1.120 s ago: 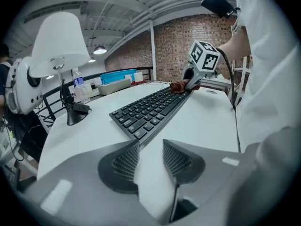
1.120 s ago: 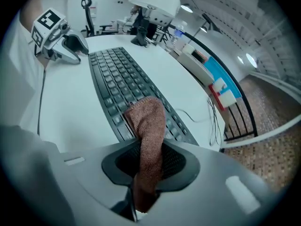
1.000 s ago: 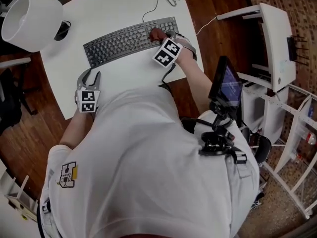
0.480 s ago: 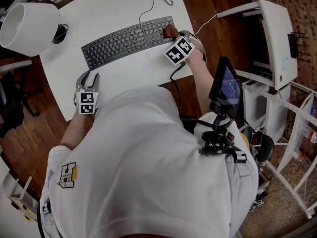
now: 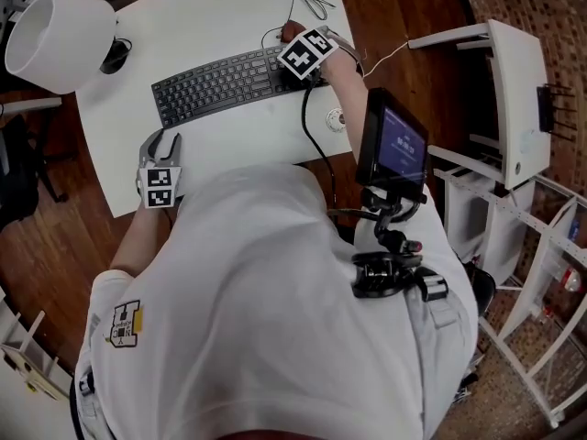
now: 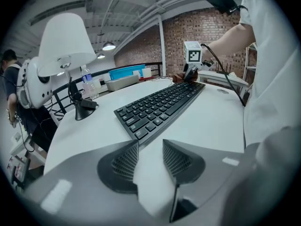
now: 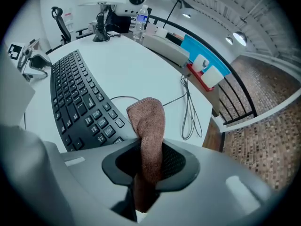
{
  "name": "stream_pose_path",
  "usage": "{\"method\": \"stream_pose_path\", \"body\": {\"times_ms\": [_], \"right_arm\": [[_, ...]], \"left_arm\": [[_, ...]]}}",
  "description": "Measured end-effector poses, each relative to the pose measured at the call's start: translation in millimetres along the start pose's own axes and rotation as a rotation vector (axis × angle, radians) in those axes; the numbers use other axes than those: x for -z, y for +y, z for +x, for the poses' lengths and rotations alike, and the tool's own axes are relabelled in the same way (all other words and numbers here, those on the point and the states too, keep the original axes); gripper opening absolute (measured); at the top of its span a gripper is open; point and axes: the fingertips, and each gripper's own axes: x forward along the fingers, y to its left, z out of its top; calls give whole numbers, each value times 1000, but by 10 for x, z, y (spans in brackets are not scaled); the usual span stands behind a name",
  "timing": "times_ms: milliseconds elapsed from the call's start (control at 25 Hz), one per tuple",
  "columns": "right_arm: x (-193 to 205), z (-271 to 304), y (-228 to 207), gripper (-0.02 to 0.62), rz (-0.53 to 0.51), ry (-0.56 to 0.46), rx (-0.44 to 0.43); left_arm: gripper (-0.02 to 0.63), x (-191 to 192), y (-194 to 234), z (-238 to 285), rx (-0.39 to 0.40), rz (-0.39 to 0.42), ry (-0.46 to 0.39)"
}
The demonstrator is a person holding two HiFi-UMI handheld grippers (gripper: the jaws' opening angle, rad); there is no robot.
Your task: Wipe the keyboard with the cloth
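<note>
Head view: brown cloth (image 5: 288, 32) clenched in the right gripper (image 5: 293, 40) at the far right corner of the keyboard (image 5: 220, 84), about at its far edge. Long axis of the keyboard left to right, slightly slanted, so nearly all the keys lie leftward of the cloth. Left gripper (image 5: 163, 141) low over the white table (image 5: 229, 145), just beside the keyboard's near left corner, apart from it.

Left gripper view: jaws apart, only bare table between them; keyboard (image 6: 160, 105) stretching away toward the right gripper (image 6: 190, 72).

Right gripper view: cloth (image 7: 147, 126) pinched upright between the pads, free end beside the end keys (image 7: 77, 98). Loose cable (image 7: 188, 102) right, table edge beyond; open room leftward along the rows.
</note>
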Motion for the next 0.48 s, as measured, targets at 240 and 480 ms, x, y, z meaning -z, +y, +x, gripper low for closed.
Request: {"method": "stream_pose_path", "body": {"times_ms": [240, 480], "right_arm": [[151, -74, 146, 86, -1, 8, -24], [557, -230, 452, 86, 21, 41, -40]], "left_arm": [[155, 5, 17, 3, -18, -8, 2], [155, 23, 25, 0, -11, 11, -17]]}}
